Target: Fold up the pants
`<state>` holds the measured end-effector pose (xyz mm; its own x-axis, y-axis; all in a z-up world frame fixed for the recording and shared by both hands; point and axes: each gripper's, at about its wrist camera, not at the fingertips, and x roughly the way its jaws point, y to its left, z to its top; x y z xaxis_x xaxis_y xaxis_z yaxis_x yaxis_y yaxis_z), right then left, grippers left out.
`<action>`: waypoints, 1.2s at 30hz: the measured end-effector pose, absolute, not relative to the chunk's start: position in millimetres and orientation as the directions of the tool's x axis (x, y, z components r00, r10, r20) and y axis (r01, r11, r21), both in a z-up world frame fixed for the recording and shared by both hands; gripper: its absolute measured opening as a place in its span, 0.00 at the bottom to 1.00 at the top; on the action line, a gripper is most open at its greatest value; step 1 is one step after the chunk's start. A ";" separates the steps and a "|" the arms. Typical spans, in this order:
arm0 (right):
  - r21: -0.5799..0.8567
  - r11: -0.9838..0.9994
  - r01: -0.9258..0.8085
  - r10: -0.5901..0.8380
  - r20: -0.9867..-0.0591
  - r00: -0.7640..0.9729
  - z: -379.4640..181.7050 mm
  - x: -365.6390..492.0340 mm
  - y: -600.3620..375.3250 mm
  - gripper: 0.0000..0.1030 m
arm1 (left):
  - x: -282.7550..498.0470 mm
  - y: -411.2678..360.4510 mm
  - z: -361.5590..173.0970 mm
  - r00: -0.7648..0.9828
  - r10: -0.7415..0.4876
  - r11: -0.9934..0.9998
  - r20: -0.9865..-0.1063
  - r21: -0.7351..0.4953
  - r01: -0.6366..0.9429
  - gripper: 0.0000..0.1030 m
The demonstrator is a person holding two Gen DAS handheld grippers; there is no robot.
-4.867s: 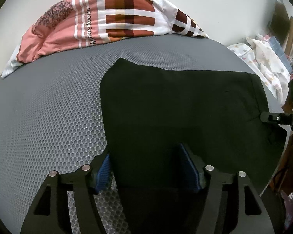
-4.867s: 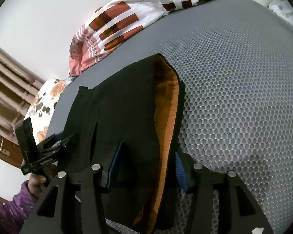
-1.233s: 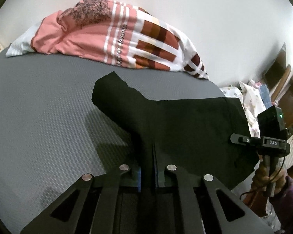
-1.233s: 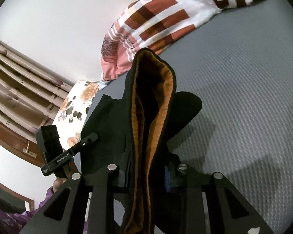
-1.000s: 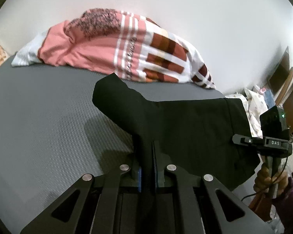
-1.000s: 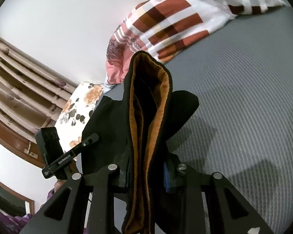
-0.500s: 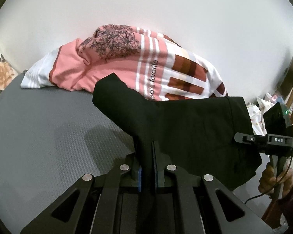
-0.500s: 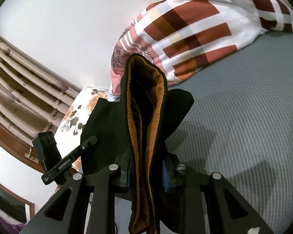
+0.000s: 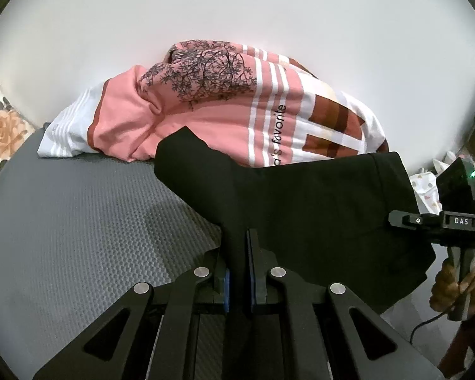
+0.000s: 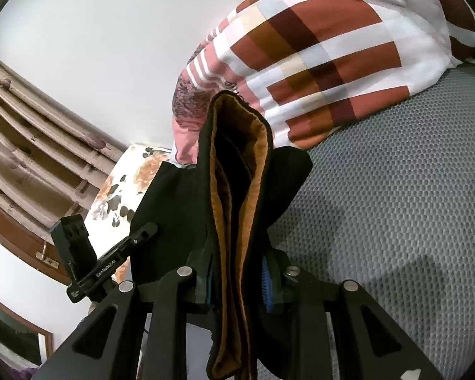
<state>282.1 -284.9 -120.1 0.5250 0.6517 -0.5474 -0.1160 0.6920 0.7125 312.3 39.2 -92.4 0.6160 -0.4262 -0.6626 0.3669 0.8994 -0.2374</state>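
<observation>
While two grippers clamp one pants, one quilt behind.

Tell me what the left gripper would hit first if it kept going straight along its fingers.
Probably the pink striped quilt heaped against the wall, past the black pants that the left gripper is shut on. Depth is unclear; it might meet the grey mattress first.

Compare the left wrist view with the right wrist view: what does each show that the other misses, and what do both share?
Only the left wrist view shows the left hand-held gripper shut on plain black cloth and a hand on the other tool.

Only the right wrist view shows the right hand-held gripper shut on the pants' orange lining and wooden slats.

Both show the pants, grey mat, patterned bedding and white wall.
</observation>
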 end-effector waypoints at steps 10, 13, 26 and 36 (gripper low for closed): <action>0.676 0.731 -0.094 0.617 -0.594 0.516 -142.4 299.4 -287.2 0.22 | 332.5 38.6 -121.7 0.607 -0.366 0.923 -0.706 -0.190 0.335 0.08; 0.668 0.740 -0.073 0.602 -0.610 0.516 -157.2 299.6 -292.1 0.23 | 331.4 38.1 -131.8 0.616 -0.334 0.934 -0.714 -0.161 0.320 0.15; 0.630 0.776 0.020 0.476 -0.608 0.636 -153.6 274.8 -313.9 0.45 | 327.3 71.1 -140.4 0.689 -0.146 0.989 -0.710 -0.095 0.112 0.80; 0.356 0.925 -0.130 0.339 -0.620 0.708 -100.2 208.7 -247.2 0.49 | 277.1 75.7 -112.0 0.781 -0.054 0.999 -0.622 -0.038 0.039 0.88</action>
<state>208.7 -247.2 -100.2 0.7076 0.3388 -0.6201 -0.1305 0.9251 0.3565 277.1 75.7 -112.0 0.7809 -0.0539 -0.6223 0.0390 0.9985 -0.0375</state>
